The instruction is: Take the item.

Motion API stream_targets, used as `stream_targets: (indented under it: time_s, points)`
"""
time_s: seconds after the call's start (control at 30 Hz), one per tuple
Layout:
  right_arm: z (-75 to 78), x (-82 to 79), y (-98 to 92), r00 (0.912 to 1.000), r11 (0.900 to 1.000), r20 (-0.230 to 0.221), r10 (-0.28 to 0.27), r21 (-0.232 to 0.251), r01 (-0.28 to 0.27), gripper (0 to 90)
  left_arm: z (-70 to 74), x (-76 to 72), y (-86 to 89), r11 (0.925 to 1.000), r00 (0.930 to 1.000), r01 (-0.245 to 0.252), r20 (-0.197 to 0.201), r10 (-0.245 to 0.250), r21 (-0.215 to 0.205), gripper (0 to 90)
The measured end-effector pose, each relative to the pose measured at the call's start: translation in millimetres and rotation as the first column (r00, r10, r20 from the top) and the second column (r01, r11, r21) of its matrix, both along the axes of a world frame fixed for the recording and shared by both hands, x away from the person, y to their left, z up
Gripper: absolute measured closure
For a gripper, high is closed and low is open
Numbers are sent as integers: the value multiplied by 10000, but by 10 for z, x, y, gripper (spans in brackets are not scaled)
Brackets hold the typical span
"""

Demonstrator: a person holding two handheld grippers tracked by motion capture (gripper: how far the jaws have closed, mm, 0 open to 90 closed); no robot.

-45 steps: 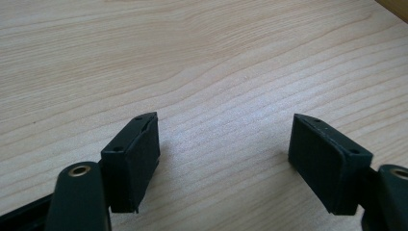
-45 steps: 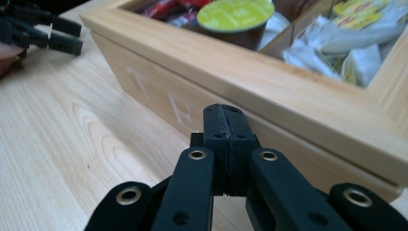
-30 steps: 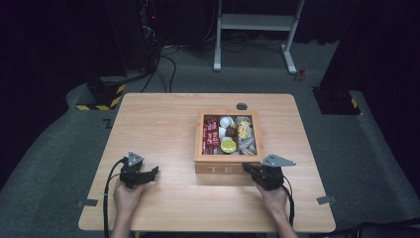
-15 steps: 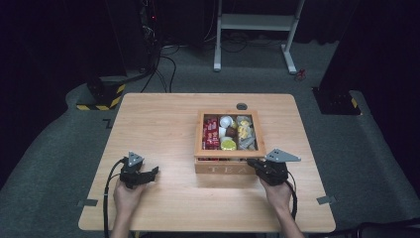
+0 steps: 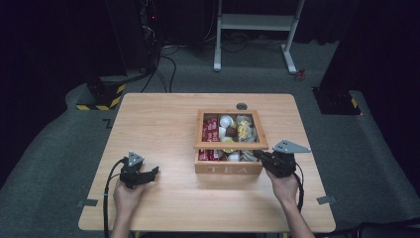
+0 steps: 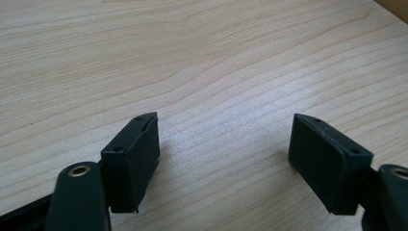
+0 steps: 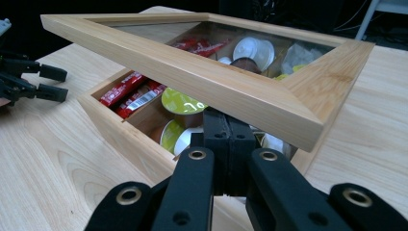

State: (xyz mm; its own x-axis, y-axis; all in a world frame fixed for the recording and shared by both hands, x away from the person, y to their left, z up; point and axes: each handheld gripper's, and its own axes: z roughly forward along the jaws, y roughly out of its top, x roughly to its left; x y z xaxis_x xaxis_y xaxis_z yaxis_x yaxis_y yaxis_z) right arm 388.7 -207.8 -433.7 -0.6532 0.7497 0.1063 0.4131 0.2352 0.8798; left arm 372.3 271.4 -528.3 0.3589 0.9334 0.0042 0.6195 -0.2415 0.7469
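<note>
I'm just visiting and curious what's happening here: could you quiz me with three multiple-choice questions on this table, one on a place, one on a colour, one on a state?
1. Where is the tea box?
A. right half of the table
B. left edge
C. on the floor

2. What colour are the sachets in the box?
A. blue
B. red
C. black

3. How is the lid?
A. flat shut
B. lying beside the box
C. tilted up at the front

Answers: 1 A, the high view shows it right of centre. 2 B, red packets show under the lid. 3 C, the shut right claw sits under its raised front edge; the left claw stands open over bare wood.
</note>
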Motion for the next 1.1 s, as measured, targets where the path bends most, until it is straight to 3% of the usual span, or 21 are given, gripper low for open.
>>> stream_targets:
  time_s: [0.6, 0.83, 1.1]
  points:
    - [200, 78, -109, 9996, 9996, 117, -259, 97, 258, 900, -3, 3, -19, 10000, 10000, 48, -27, -48, 1, 242]
    - [286, 127, -104, 9990, 9997, 387, -241, 99, 237, 900, -4, 3, -28, 10000, 10000, 49, -46, -49, -31, 225]
    - [364, 171, -90, 9983, 9993, 466, -360, 158, 353, 900, 10, 13, -11, 9998, 9998, 176, -92, -176, 30, 261]
